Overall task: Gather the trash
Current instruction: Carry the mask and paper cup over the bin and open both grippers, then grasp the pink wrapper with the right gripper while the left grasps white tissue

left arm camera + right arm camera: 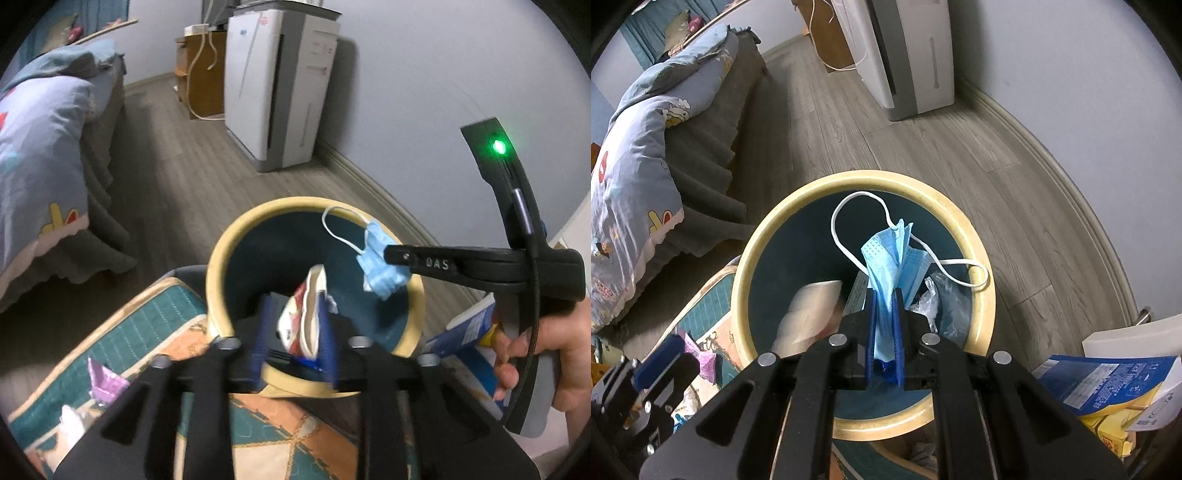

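A grey wooden floor (912,129) runs to a pale wall with a curved skirting board, and a white appliance (280,88) stands against this wall, well apart from the bin. A bed (646,155) with a blue printed quilt takes the left side, so a free strip of floor stays between the bed and the appliance. The round bin (982,295), with a cream rim and a dark inside, stands just beside a patterned mat (155,325). The right claw (885,325) is clenched on a blue face mask (894,258) above the bin's mouth, and one white ear loop hangs over the rim at the right. The left claw (295,332) is over the near rim with its jaws parted; a red and white wrapper (306,314) is between them, but whether the pads press it cannot be told. Only the left view shows the hand (543,343) on the right handle. Only the right view shows clear plastic (942,299) inside the bin. A pink wrapper (105,380) lies on the mat, and a blue box (1104,380) is right of the bin.
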`<control>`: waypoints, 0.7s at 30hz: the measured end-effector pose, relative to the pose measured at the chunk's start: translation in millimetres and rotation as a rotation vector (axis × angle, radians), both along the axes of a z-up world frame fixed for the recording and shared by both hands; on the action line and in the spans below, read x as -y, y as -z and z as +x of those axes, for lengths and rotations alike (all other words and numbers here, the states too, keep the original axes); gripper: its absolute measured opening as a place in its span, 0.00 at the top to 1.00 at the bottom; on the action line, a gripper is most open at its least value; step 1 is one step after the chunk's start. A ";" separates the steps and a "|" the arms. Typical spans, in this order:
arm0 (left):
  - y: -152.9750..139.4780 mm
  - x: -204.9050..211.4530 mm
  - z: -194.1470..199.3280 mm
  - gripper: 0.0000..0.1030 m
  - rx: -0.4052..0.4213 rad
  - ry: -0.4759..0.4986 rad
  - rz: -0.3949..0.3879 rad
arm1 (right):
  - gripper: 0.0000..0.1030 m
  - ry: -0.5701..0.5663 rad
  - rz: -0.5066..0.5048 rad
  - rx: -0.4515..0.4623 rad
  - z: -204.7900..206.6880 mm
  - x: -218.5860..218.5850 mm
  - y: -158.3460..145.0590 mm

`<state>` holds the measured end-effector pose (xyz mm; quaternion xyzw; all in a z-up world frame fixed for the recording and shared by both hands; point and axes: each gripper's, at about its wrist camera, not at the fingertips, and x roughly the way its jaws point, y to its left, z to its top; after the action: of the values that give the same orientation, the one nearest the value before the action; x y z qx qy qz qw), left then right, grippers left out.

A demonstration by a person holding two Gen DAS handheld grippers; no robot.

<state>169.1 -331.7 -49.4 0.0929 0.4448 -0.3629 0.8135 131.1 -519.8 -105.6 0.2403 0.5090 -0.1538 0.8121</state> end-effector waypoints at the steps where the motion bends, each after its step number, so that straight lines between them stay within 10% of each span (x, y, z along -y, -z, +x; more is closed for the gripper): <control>1: -1.2 -4.2 -1.2 0.59 0.006 -0.006 0.000 | 0.88 -0.001 -0.001 -0.001 0.3 -0.6 -0.5; 5: -3.5 -15.4 -1.3 0.41 0.033 -0.029 0.018 | 0.67 -0.007 -0.010 0.011 1.7 -4.0 -4.8; 10: -14.8 -43.2 -12.8 0.12 0.084 -0.063 0.030 | 0.05 -0.008 -0.049 0.028 4.3 -9.9 -17.1; 21: -35.3 -182.8 -13.6 0.07 0.085 -0.298 0.103 | 0.06 -0.138 -0.101 0.081 18.3 -53.5 -46.0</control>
<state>155.4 -148.9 -14.0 0.0827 0.4366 -0.2107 0.8707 149.4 -466.3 -59.6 0.1695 0.4826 -0.1131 0.8518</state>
